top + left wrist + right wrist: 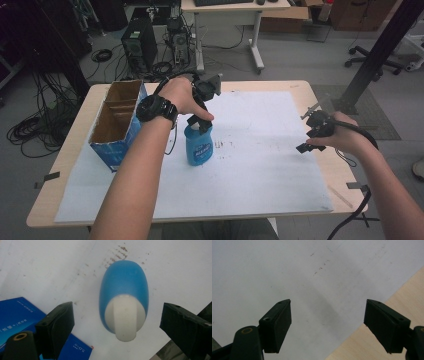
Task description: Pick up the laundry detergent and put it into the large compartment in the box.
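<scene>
A blue bottle (pixel 199 146) with a white cap stands upright near the middle of the white sheet (pixel 260 150). My left gripper (pixel 200 122) hangs just above its top, pointing down. In the left gripper view the bottle (pixel 124 295) is seen from above, its white cap (pixel 125 317) between the two wide-apart jaws, with a gap on each side. My right gripper (pixel 311 140) is held over the sheet's right edge, open, with nothing between its jaws; the right gripper view looks down on bare sheet (pixel 312 277) and a strip of wooden table (pixel 372 345).
An open blue cardboard box (pixel 118 125) with dividers stands at the table's left, close to the left forearm; its blue side (pixel 17 317) lies beside the left jaw. Beyond the far edge of the wooden table (pixel 300 86) are a computer tower (pixel 139 45), cables and a desk.
</scene>
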The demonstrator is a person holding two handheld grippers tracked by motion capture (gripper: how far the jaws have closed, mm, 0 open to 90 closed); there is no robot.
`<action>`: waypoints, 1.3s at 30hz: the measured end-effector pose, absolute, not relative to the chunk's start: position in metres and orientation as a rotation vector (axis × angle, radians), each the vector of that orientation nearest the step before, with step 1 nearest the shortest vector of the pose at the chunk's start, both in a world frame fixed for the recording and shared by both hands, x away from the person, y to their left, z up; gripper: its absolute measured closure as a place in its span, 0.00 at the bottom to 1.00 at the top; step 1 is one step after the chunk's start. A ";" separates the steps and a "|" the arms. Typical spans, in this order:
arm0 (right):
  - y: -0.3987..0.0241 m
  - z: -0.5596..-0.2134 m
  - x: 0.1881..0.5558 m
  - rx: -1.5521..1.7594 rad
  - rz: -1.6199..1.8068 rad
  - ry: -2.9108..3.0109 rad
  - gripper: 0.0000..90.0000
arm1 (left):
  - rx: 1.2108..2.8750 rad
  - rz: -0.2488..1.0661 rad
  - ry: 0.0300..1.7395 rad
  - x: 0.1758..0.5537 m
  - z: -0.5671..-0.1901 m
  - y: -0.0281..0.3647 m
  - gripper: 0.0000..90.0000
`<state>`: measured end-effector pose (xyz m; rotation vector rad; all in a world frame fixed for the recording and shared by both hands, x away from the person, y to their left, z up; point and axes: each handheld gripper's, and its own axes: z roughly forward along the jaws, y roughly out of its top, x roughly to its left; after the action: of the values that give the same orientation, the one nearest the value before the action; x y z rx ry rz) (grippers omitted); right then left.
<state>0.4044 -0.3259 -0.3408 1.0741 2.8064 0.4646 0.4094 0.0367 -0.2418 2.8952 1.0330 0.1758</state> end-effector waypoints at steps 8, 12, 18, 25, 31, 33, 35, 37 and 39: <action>-0.324 -0.342 0.404 1.071 0.461 2.810 0.25 | 2.906 0.160 1.029 0.409 -0.249 0.035 0.14; -0.324 -0.343 0.405 1.068 0.458 2.811 0.25 | 2.909 0.150 1.029 0.409 -0.253 0.035 0.14; -0.323 -0.344 0.405 1.063 0.454 2.813 0.25 | 2.913 0.138 1.024 0.409 -0.260 0.035 0.14; -0.322 -0.345 0.406 1.069 0.454 2.816 0.25 | 2.920 0.128 1.024 0.410 -0.268 0.035 0.14; -0.323 -0.346 0.406 1.066 0.453 2.816 0.25 | 2.930 0.126 1.022 0.411 -0.273 0.034 0.14; -0.322 -0.346 0.407 1.068 0.453 2.816 0.25 | 2.927 0.119 1.023 0.411 -0.275 0.034 0.14; -0.322 -0.347 0.407 1.067 0.453 2.817 0.25 | 2.932 0.120 1.023 0.411 -0.276 0.033 0.14; -0.322 -0.347 0.406 1.069 0.453 2.818 0.25 | 2.938 0.112 1.017 0.411 -0.279 0.033 0.14; -0.323 -0.347 0.406 1.068 0.453 2.819 0.25 | 2.937 0.114 1.018 0.411 -0.280 0.033 0.14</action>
<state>0.4064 -0.3227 -0.3475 1.0683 2.8187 0.4526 0.4115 0.0326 -0.2801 2.9373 1.0178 0.1137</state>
